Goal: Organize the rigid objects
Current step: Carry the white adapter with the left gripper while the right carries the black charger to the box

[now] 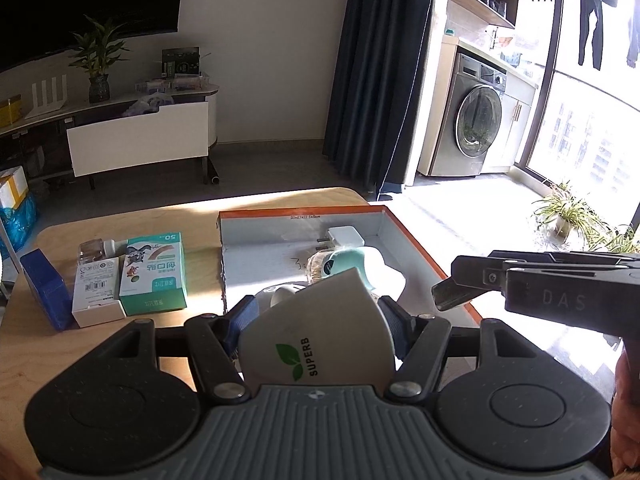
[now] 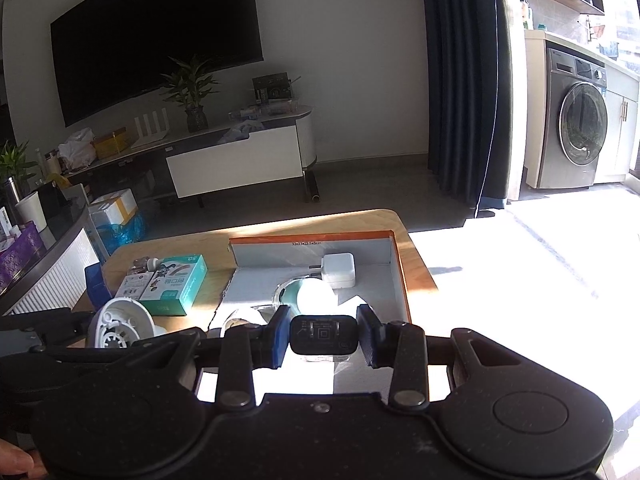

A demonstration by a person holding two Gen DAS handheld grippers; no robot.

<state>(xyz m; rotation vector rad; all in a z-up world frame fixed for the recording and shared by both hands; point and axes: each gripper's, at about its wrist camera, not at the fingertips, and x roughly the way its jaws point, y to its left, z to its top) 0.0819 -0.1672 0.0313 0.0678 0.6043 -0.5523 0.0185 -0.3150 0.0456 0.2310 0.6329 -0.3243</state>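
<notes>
Left edge of the tabletop (image 1: 192, 216): a blue box (image 1: 44, 286) stands on its side. Just beside it to the right lies a white carton (image 1: 96, 290), with a small clear bottle (image 1: 94, 249) behind it. Next to the right is a teal carton (image 1: 154, 274) marked "50", touching the white carton along one side.

Centre to right of the tabletop: an open, shallow cardboard tray (image 1: 280, 218) with an orange rim and grey interior. At its far end lies a white plug adapter (image 2: 339, 270). Nearer the cameras, inside the tray, sit a teal-and-white rounded item (image 2: 310, 294) and a further pale round item (image 2: 240, 320); their exact contact cannot be determined.

Left gripper (image 1: 318, 318): the jaws are clamped on a white cone-shaped housing (image 1: 320, 340) printed "SUPERB" with a green leaf mark, held tilted over the near left corner of the tray. In the right wrist view its ribbed white underside shows at the left, above the tabletop beside the teal carton.

Right gripper (image 2: 323, 336): the jaws are closed narrowly on a small black charger (image 2: 323, 336), held above the near part of the tray, clear of the items below. In the left wrist view this gripper enters from the right edge, over the tray's right rim.
</notes>
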